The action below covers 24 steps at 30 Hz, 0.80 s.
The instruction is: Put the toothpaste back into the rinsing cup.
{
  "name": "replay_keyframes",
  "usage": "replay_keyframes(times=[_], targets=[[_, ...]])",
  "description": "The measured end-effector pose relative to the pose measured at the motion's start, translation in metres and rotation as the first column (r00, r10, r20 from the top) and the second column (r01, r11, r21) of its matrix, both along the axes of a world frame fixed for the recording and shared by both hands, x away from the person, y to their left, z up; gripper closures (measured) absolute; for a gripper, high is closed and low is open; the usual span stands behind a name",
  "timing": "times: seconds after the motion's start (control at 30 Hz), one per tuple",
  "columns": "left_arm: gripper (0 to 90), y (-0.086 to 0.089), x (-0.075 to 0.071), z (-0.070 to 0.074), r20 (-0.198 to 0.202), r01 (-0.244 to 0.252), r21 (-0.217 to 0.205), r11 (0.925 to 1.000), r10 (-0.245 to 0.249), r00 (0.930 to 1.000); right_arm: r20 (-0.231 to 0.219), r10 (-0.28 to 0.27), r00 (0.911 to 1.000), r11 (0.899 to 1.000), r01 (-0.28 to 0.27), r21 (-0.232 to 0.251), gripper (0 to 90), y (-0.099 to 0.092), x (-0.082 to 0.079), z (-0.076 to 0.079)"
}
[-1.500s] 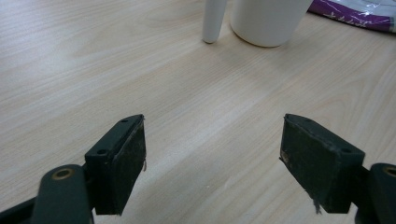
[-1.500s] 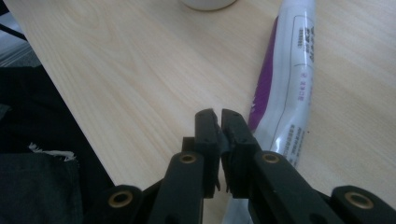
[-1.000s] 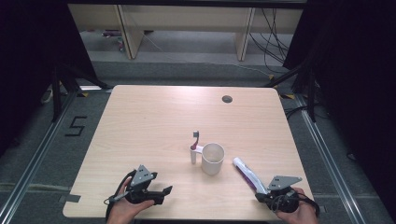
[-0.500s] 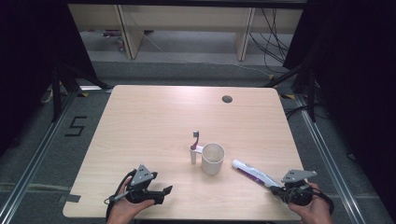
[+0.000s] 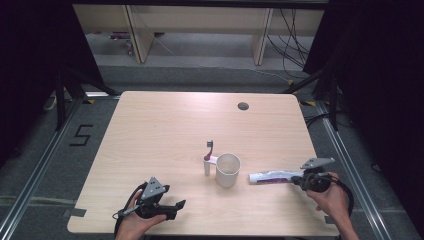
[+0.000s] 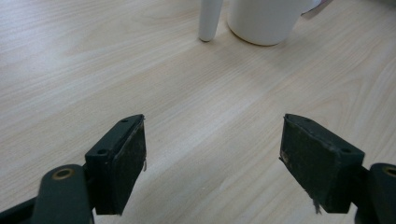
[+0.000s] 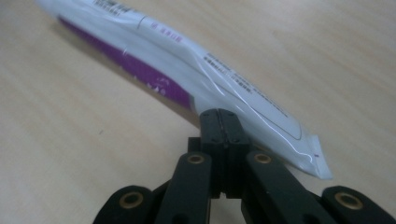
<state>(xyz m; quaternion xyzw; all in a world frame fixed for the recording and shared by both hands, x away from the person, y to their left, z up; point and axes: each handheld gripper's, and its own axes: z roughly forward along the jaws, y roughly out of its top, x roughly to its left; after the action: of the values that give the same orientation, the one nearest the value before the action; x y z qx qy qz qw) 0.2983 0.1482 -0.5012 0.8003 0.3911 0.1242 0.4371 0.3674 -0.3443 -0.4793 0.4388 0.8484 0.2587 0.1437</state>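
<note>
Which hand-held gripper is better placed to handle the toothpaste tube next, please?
Right: the right hand-held gripper sits shut at the toothpaste tube's flat end, while the left hand-held gripper rests open beyond the mug.

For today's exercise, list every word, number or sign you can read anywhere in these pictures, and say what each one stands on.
"5": a black figure marked on the grey floor left of the table.
Small dark print and pale lettering on the white and purple tube: blurred, too small to read.
The white mug and the toothbrush beside it carry no readable text.
</note>
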Motion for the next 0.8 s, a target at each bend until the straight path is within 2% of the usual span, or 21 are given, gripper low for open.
replay_keyframes(times=[0.03, 0.07, 0.13, 0.17, 0.2, 0.3, 0.33, 0.37, 0.4, 0.43, 0.47, 0.5, 0.53, 0.57, 0.6, 0.63, 0.67, 0.7, 0.8], targets=[[22.1, 0.001, 0.000, 0.000, -0.001, 0.008, 0.011, 0.9999, -0.008, 1.0000, 0.001, -0.013, 0.9999, 1.000, 0.013, 0.005, 90.0, 0.001, 0.004, -0.001], [22.1, -0.001, -0.001, -0.001, -0.003, -0.001, -0.002, 1.0000, 0.001, 1.0000, -0.002, -0.020, 0.9998, 1.000, 0.020, -0.003, 90.0, 0.002, 0.016, 0.001], [22.1, 0.000, -0.001, -0.001, -0.001, 0.002, -0.003, 1.0000, -0.002, 1.0000, -0.013, -0.026, 0.9996, 1.000, 0.026, 0.001, 90.0, 0.003, 0.021, 0.002], [22.1, 0.000, 0.000, 0.000, -0.003, 0.008, 0.012, 0.9999, -0.008, 1.0000, -0.019, -0.041, 0.9990, 0.999, 0.041, 0.005, 90.0, 0.006, 0.032, 0.003], [22.1, -0.001, -0.001, 0.000, 0.000, -0.004, -0.003, 1.0000, 0.004, 1.0000, 0.015, -0.037, 0.9992, 0.999, 0.037, 0.011, 90.0, 0.007, 0.036, 0.000], [22.1, -0.001, -0.001, -0.001, -0.003, -0.001, -0.001, 1.0000, 0.001, 1.0000, 0.003, -0.044, 0.9990, 0.999, 0.044, -0.001, 90.0, 0.008, 0.044, 0.002], [22.1, -0.002, -0.001, -0.001, -0.006, -0.005, -0.010, 0.9999, 0.005, 1.0000, 0.001, -0.039, 0.9992, 0.999, 0.039, -0.005, 90.0, 0.010, 0.053, 0.004], [22.1, -0.002, -0.001, -0.001, -0.003, -0.004, -0.015, 0.9999, 0.004, 1.0000, 0.020, -0.029, 0.9994, 1.000, 0.029, -0.009, 90.0, 0.010, 0.056, 0.002], [22.1, -0.002, -0.001, -0.001, -0.003, -0.004, -0.015, 0.9999, 0.004, 1.0000, 0.020, -0.029, 0.9994, 1.000, 0.029, -0.009, 90.0, 0.010, 0.056, 0.002], [22.1, -0.001, -0.001, 0.000, -0.004, 0.006, 0.013, 0.9999, -0.006, 1.0000, 0.000, -0.036, 0.9994, 0.999, 0.036, -0.008, 90.0, 0.011, 0.058, 0.004], [22.1, -0.001, -0.001, -0.001, -0.004, 0.002, -0.001, 1.0000, -0.002, 1.0000, 0.009, -0.045, 0.9989, 0.999, 0.045, 0.002, 90.0, 0.014, 0.063, 0.002], [22.1, 0.000, 0.000, 0.000, -0.001, 0.009, 0.014, 0.9999, -0.009, 1.0000, -0.009, -0.045, 0.9989, 0.999, 0.045, -0.015, 90.0, 0.015, 0.065, 0.004], [22.1, -0.003, -0.001, -0.001, 0.000, -0.003, -0.020, 0.9998, 0.003, 1.0000, 0.000, -0.039, 0.9992, 0.999, 0.039, -0.015, 90.0, 0.016, 0.069, 0.004], [22.1, -0.003, -0.001, -0.001, 0.000, -0.003, -0.019, 0.9998, 0.003, 1.0000, 0.017, -0.041, 0.9990, 0.999, 0.041, -0.006, 90.0, 0.017, 0.072, 0.002], [22.1, -0.002, -0.001, -0.001, 0.004, -0.001, 0.000, 1.0000, 0.001, 1.0000, -0.009, -0.049, 0.9987, 0.999, 0.049, -0.011, 90.0, 0.019, 0.073, 0.004], [22.1, -0.001, -0.001, -0.001, 0.004, 0.011, 0.010, 0.9999, -0.011, 0.9999, 0.002, -0.046, 0.9989, 0.999, 0.046, -0.019, 90.0, 0.021, 0.077, 0.002], [22.1, -0.001, -0.001, -0.001, 0.003, 0.012, 0.010, 0.9999, -0.013, 0.9999, 0.005, -0.062, 0.9981, 0.998, 0.062, 0.001, 90.0, 0.024, 0.079, 0.001], [22.1, -0.001, 0.000, 0.000, 0.001, 0.009, 0.010, 0.9999, -0.009, 1.0000, -0.020, -0.058, 0.9981, 0.998, 0.058, -0.018, 90.0, 0.026, 0.085, 0.002], [22.1, -0.001, -0.002, 0.000, -0.002, 0.010, -0.001, 1.0000, -0.010, 1.0000, -0.005, -0.055, 0.9985, 0.998, 0.055, -0.021, 90.0, 0.031, 0.092, -0.003]])
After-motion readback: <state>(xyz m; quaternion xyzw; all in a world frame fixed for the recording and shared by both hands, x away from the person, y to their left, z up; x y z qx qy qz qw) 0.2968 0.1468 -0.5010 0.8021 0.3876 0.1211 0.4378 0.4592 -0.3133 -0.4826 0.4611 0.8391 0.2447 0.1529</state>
